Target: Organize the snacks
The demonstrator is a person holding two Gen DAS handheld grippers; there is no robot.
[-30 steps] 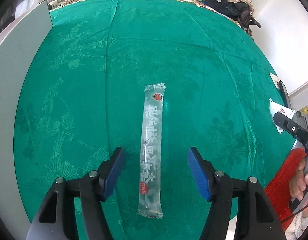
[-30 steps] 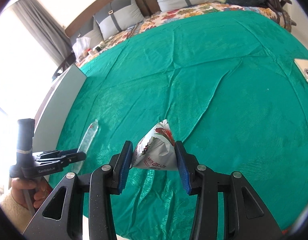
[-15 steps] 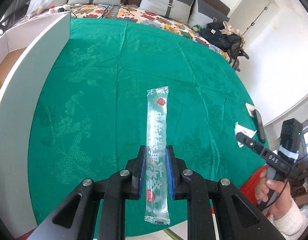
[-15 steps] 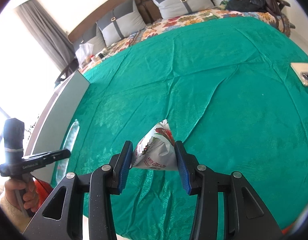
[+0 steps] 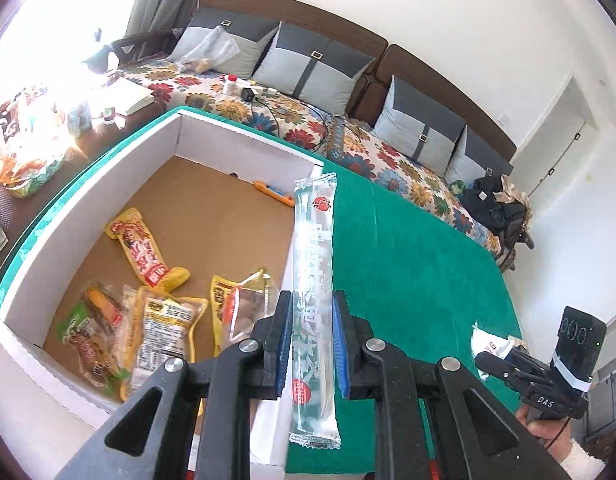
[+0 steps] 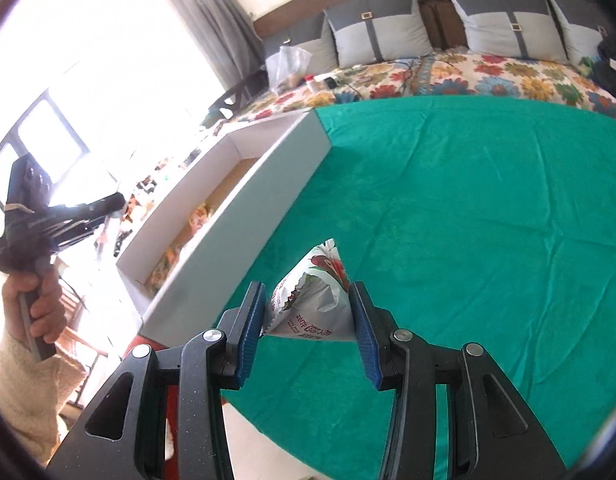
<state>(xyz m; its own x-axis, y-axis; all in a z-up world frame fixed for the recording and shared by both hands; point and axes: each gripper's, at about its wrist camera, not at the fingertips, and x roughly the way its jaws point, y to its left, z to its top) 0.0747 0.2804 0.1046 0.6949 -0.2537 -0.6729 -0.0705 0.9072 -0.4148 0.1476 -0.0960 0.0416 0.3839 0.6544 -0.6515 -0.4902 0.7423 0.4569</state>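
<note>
Left tongs (image 5: 311, 344) clamped tight; right tongs (image 6: 309, 334) closed partway, both raised.

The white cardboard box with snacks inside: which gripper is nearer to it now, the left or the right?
Left. The left gripper, shut on the long clear snack stick, is at the white cardboard box near its right wall. The right gripper, holding a triangular snack pouch, is over the green cloth beside it.

Left wrist view: close above white box (image 5: 108, 208) edge, facing sofa. Right wrist view: low over green counter (image 6: 467, 208). Both share box, sofa.
</note>
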